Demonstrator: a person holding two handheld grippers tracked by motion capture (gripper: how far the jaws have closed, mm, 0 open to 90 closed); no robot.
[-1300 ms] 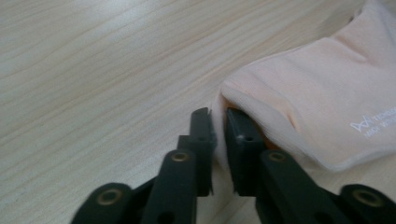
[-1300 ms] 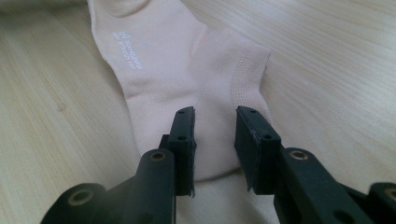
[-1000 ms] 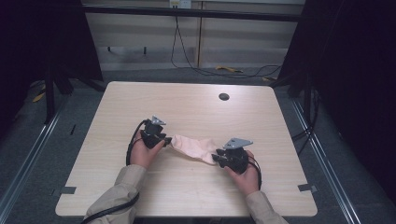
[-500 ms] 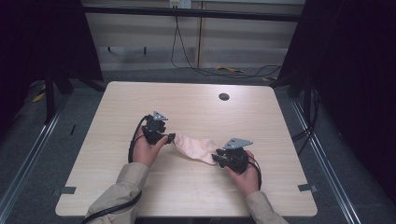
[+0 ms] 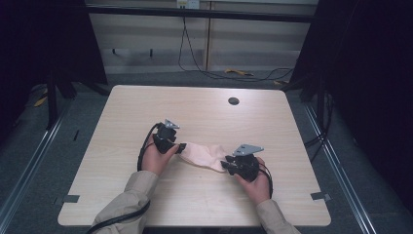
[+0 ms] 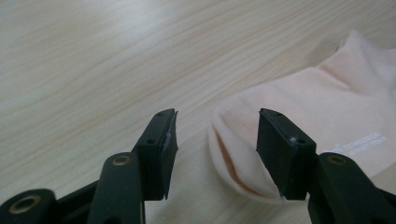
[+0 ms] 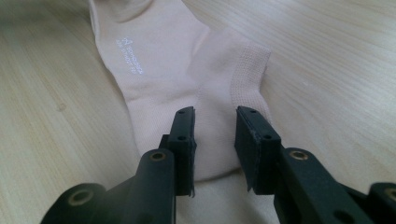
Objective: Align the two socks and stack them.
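Sock (image 5: 203, 154) pale peach, flat on table (image 5: 204, 117), small white print.

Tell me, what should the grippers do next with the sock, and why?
Probably shut the left gripper on the sock's open cuff. Its jaws stand open with the cuff edge lying between them, unpinched. The right gripper is open over the other end, so nothing holds the sock yet.

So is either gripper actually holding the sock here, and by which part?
No. Both the left gripper and right gripper stand open over opposite ends of the sock, unclamped.
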